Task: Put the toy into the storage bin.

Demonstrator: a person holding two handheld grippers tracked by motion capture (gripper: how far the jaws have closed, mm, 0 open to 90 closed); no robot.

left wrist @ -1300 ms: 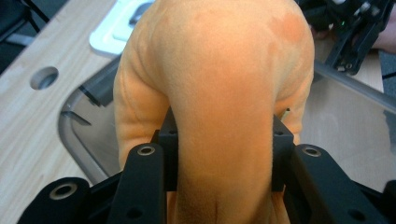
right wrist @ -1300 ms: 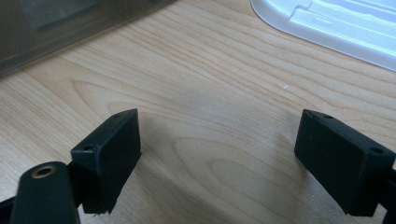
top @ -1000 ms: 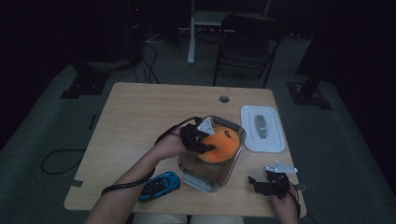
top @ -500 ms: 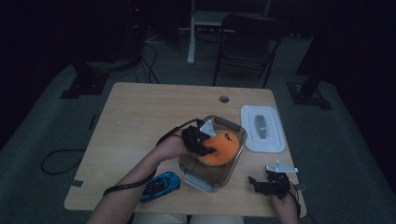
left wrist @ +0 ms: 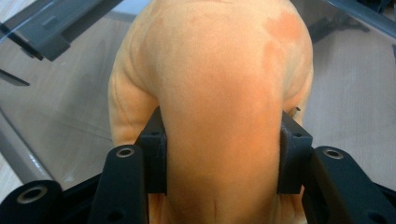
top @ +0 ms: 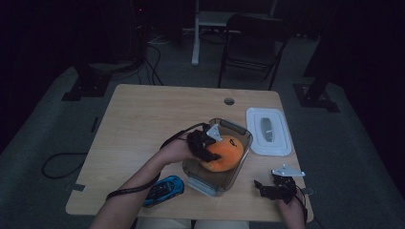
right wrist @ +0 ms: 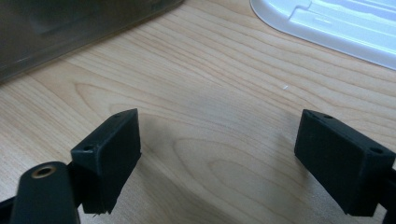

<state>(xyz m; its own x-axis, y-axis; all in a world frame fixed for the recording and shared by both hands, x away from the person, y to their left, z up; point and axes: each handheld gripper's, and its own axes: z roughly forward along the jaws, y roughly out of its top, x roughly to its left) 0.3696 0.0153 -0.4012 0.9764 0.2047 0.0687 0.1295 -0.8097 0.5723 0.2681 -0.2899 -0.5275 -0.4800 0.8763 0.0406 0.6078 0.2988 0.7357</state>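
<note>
1. Left gripper view: the left gripper [left wrist: 219,154] is seen with the orange plush toy [left wrist: 215,84] between its jaws, pads against the plush; the jaws have just been opening.
2. The toy is held inside the clear bin [top: 239,131].
3. The right gripper [top: 277,187] is rested on the wooden table [top: 153,114], jaws apart, nothing gripped.
4. A white lid [top: 279,145] and blue toy car [top: 163,190] are laid beside the bin.
5. A dark room, chair [top: 253,38] and grey floor [top: 47,129] are seen beyond.

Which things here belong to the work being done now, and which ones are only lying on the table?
In the job:
- left gripper, jaws just opening, pads still against the toy
- orange plush toy
- clear container holding the toy

Lying about:
- white lid
- blue toy car
- right gripper, open, nothing between its jaws
</note>
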